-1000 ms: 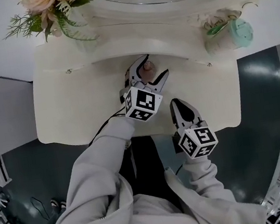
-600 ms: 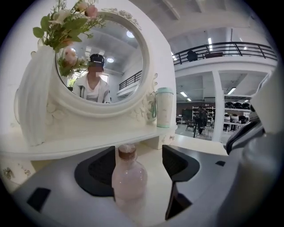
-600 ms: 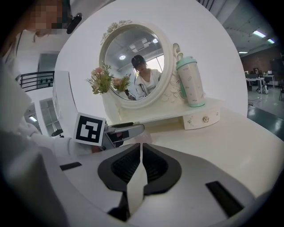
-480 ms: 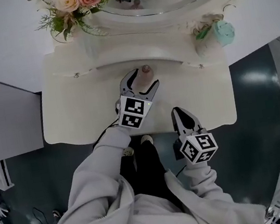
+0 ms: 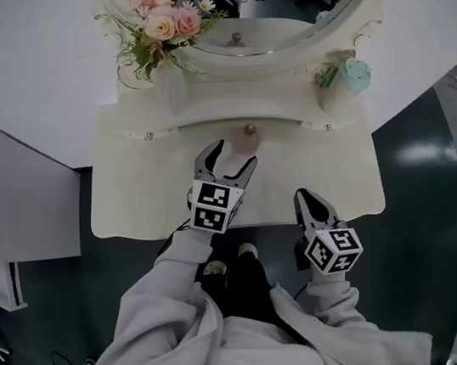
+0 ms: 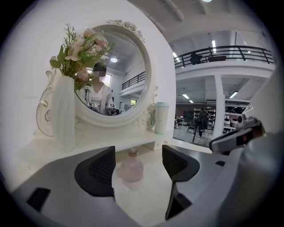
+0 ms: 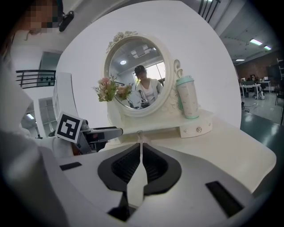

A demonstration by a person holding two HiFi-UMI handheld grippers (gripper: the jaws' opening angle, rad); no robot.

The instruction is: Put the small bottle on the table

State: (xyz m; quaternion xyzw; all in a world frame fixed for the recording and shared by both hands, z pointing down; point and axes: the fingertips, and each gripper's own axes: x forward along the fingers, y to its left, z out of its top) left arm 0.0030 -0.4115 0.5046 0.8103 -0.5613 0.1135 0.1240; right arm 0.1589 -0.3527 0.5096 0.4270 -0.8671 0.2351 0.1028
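On the cream worktop [image 5: 145, 199], the left claw [image 5: 235, 155] is seen spread wide and empty, while the right claw [image 5: 307, 201] is pressed together at the near edge. The small pink bottle [image 5: 248, 134] is set upright just beyond the left jaws, untouched.

Glossy cream table [image 5: 130, 210], translucent small bottle [image 6: 132, 169]

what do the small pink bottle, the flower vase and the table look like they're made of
Small bottle: likely pink-tinted glass or hard plastic; its body is translucent and glossy.
Vase: frosted white glass or ceramic, matt; the look leaves it open.
Table: probably cream-painted wood, smooth with a soft sheen and shaped, curved edges.
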